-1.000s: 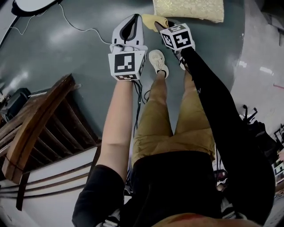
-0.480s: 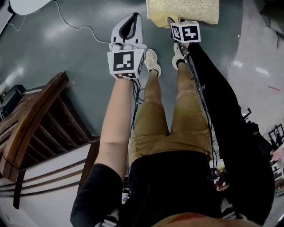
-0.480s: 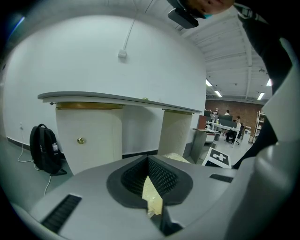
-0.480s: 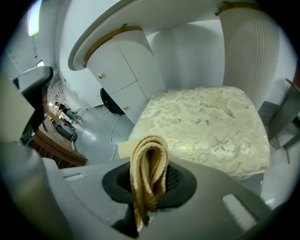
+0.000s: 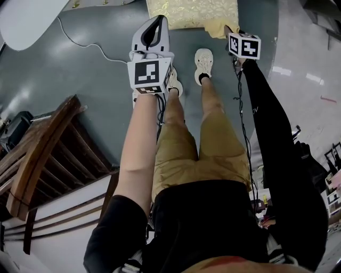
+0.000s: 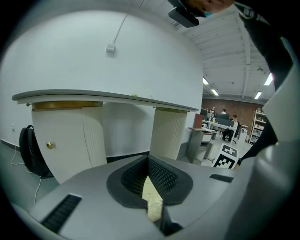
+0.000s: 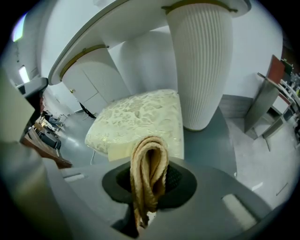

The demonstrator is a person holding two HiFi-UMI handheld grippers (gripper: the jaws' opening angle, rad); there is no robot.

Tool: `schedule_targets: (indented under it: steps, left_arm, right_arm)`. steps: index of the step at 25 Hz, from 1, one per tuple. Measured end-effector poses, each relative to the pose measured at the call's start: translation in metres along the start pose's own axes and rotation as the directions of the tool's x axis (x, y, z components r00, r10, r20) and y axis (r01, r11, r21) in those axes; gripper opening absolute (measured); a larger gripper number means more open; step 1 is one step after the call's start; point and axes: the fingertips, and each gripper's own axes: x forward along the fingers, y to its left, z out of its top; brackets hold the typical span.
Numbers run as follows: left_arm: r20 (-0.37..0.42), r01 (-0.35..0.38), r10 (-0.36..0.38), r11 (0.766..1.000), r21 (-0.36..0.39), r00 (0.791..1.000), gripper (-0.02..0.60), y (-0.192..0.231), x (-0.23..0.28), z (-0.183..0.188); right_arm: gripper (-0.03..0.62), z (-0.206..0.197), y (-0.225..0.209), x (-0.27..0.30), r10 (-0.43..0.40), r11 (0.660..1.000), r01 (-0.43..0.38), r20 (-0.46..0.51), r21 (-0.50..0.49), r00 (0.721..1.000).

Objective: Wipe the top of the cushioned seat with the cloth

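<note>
The cushioned seat (image 5: 192,11), cream with a gold leaf pattern, lies at the top of the head view and also fills the middle of the right gripper view (image 7: 140,115). My right gripper (image 5: 231,32) is shut on a folded tan cloth (image 5: 219,29) and hangs just short of the seat's near right corner. The cloth (image 7: 148,161) stands up in a loop between the jaws of the right gripper (image 7: 151,185). My left gripper (image 5: 155,29) is held out over the floor, short of the seat's near left corner, jaws together and holding nothing. A sliver of the seat (image 6: 152,199) shows past the left gripper (image 6: 149,161).
A dark wooden chair (image 5: 37,160) stands at the left. A round white table top (image 5: 26,21) with a fluted white pedestal (image 7: 201,61) stands beyond the seat. A white cable (image 5: 90,45) runs across the grey floor. The person's shoes (image 5: 204,61) are just before the seat.
The person has stepped toward the seat. My right gripper has carried the cloth rightward to the seat's near right corner. The left gripper has kept its pose.
</note>
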Motion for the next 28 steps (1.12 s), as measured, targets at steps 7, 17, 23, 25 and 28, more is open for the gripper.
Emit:
schedule_targets:
  steps: [7,17,23,25,28]
  left_arm:
    - [-0.004,0.003,-0.003,1.0,0.02,1.0,0.006,-0.026,0.032,0.008]
    - [0.019,0.026,-0.027,0.999,0.019,0.999,0.008,-0.036,0.043,0.018]
    - [0.036,0.037,-0.037,0.999,0.021,0.999,0.008,-0.007,0.042,0.025]
    - [0.046,0.037,-0.038,0.999,0.026,0.998,0.008,0.009,0.042,0.03]
    - [0.049,0.041,-0.043,0.998,0.04,0.998,0.006,0.037,0.042,0.034]
  right_arm:
    - [0.055,0.002,-0.09,-0.031,-0.121,0.992,0.119,0.037,0.036,0.992]
    - [0.055,0.017,-0.138,-0.075,-0.27,0.959,0.254,0.14,0.124,0.953]
    - [0.055,0.046,-0.1,-0.076,-0.255,0.964,0.235,0.189,0.122,0.948]
    - [0.055,0.064,-0.077,-0.073,-0.24,0.968,0.216,0.217,0.131,0.946]
    - [0.055,0.098,-0.03,-0.059,-0.178,0.982,0.155,0.268,0.103,0.947]
